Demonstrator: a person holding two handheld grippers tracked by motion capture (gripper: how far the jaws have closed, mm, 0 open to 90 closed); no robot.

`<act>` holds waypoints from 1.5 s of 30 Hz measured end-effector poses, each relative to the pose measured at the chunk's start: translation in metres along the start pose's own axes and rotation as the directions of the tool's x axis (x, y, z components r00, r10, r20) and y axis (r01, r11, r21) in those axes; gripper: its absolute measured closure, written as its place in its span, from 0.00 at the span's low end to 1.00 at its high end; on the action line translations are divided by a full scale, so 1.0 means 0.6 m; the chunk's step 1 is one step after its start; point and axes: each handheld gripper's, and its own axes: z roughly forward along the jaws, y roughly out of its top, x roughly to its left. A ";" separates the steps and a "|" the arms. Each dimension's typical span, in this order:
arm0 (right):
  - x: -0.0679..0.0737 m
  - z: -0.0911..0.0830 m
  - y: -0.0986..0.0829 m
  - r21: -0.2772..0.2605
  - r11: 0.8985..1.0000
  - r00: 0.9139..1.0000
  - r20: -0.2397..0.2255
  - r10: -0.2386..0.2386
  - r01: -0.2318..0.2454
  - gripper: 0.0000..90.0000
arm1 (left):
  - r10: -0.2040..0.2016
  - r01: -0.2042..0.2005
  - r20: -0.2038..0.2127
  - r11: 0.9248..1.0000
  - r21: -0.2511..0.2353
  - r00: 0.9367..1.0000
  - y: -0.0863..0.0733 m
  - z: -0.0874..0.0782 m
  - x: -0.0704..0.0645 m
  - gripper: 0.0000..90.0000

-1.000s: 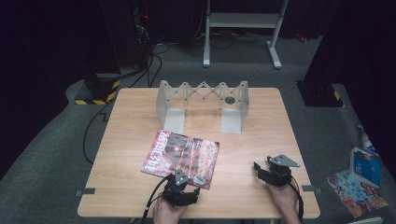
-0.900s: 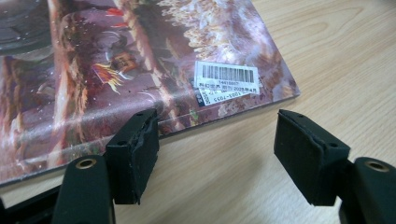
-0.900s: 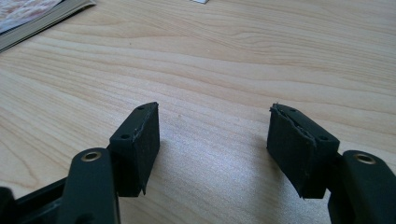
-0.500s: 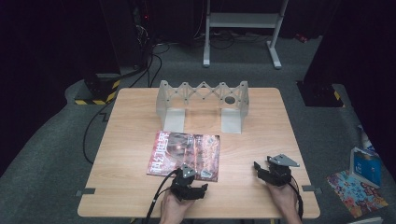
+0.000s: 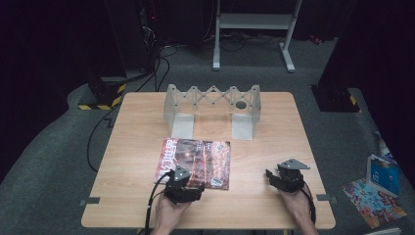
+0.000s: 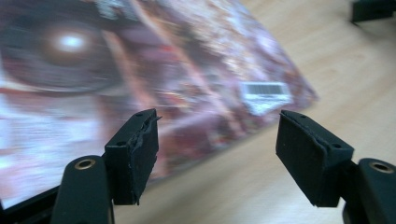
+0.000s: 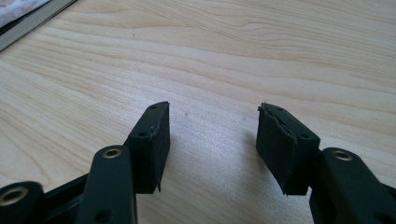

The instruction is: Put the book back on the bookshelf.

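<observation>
Left gripper [image 5: 188,186] is sitting at the near edge of the magazine [image 5: 195,161], jaws spread wide with nothing between them. In the left gripper view [image 6: 217,156] one jaw is hanging over the cover and the other over bare table [image 6: 355,88], so the near right corner with the barcode [image 6: 265,90] is lying just ahead of the gap.

Likely step: getting a grip on that corner. To do it well, keep the lower jaw flat to the wood, slide it under the edge, and close on the whole thickness rather than a few pages; go slow, the glossy cover will probably skid.

Right gripper [image 5: 280,178] is resting well to the right, jaws also parted and empty [image 7: 212,149].

Magazine is lying flat, centre-near, in front of the grey folding rack [image 5: 213,110].
</observation>
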 end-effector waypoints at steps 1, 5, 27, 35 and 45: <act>0.002 0.000 0.002 0.009 1.000 1.000 0.002 -0.002 0.002 0.52 | -0.012 0.012 -0.016 1.000 -0.004 1.000 0.001 -0.006 0.014 0.33; 0.013 0.002 0.016 0.057 0.998 1.000 -0.007 -0.014 0.014 0.54 | -0.057 0.056 -0.061 0.998 -0.017 0.997 0.004 -0.021 0.065 0.32; 0.114 0.045 0.089 0.089 0.996 0.974 -0.224 0.015 0.005 0.57 | -0.181 0.175 -0.181 0.983 -0.052 0.967 0.005 -0.007 0.207 0.34; 0.151 0.065 0.094 0.099 0.995 0.966 -0.257 0.007 0.019 0.56 | -0.179 0.176 -0.201 0.984 -0.034 0.963 0.003 0.007 0.210 0.35; 0.175 0.076 0.100 0.106 0.994 0.962 -0.273 0.012 0.017 0.55 | -0.190 0.192 -0.181 0.981 -0.007 0.965 0.001 0.017 0.213 0.36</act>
